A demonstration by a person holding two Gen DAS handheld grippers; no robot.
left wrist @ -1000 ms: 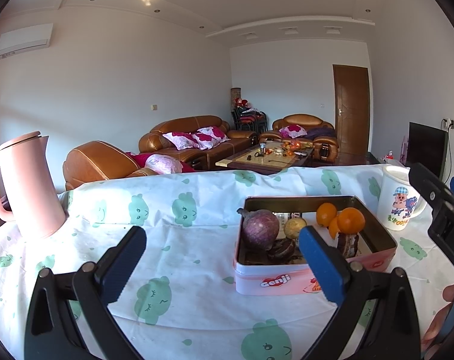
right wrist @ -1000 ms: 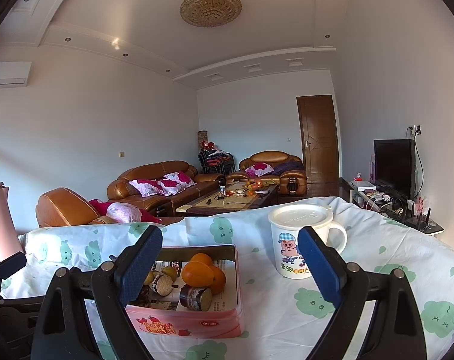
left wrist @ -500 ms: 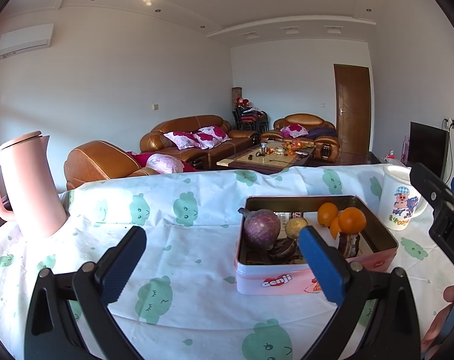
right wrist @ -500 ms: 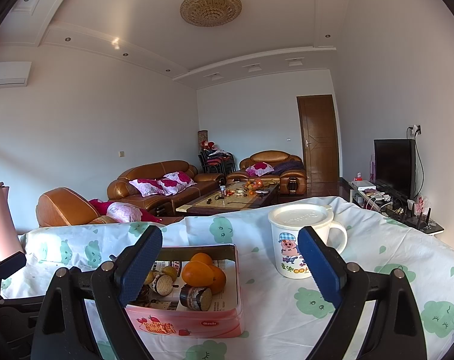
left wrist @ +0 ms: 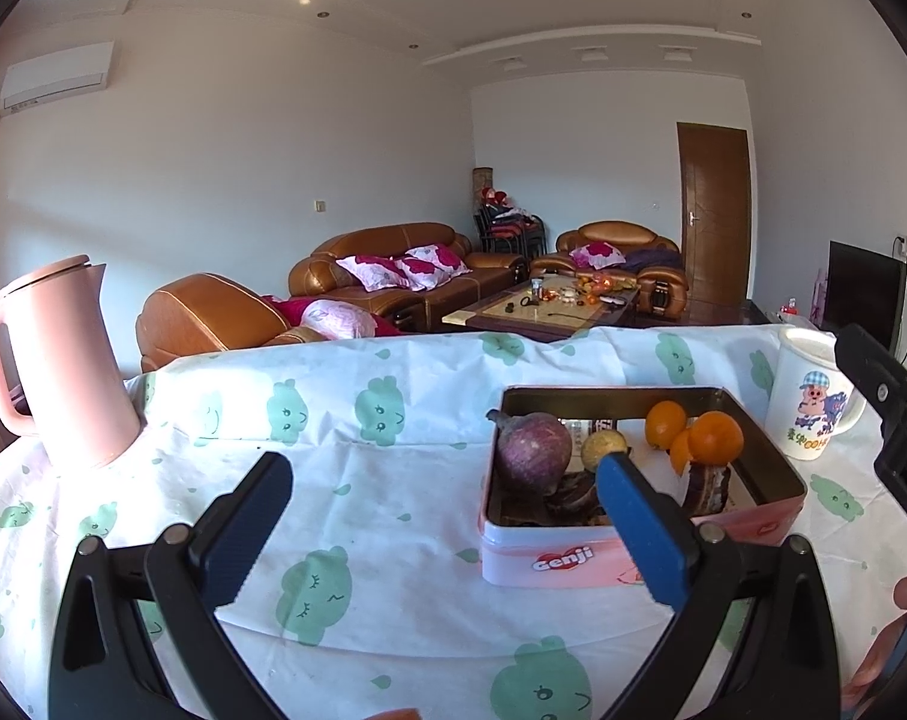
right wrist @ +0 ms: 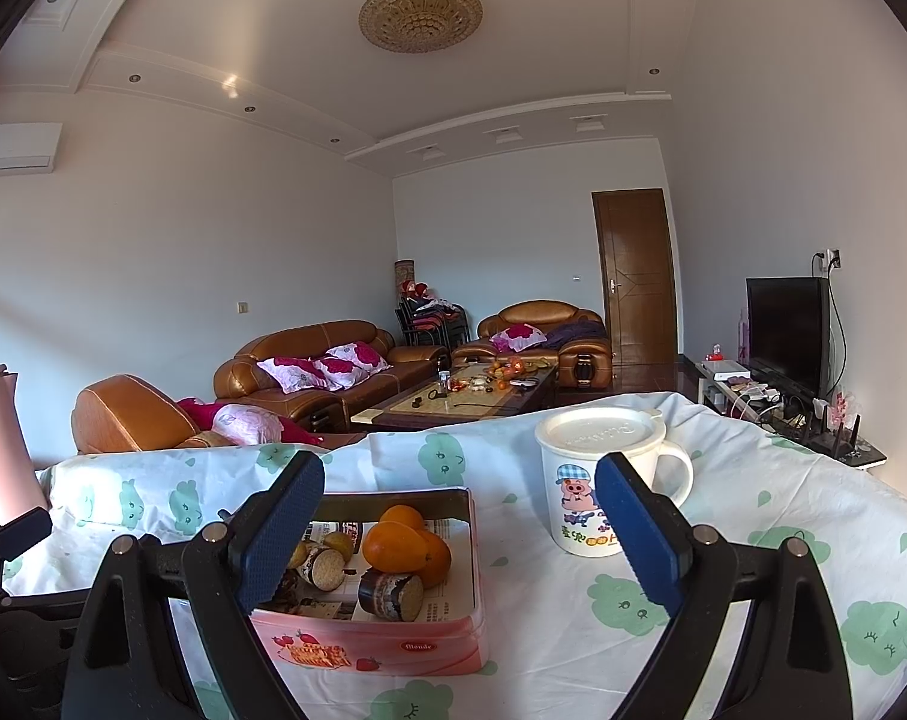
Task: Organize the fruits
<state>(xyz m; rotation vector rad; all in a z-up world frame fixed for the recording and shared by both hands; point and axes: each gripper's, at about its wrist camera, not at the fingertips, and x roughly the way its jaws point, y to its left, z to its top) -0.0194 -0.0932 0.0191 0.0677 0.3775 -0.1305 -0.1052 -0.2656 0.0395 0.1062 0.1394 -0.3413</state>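
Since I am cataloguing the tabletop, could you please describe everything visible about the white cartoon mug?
The white mug stands upright on the patterned tablecloth, just right of the pink tin and apart from it. It looks ceramic or plastic, with a pale embossed lid seated on top and a loop handle pointing right. A cartoon pig in a checked cap and coloured characters decorate its side. Nothing grips it.

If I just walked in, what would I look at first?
Probably the bright oranges and the big purple fruit piled in the pink tin on the cloud-print tablecloth. Next, the pig mug right of the tin, and the tall pink kettle at the far left.
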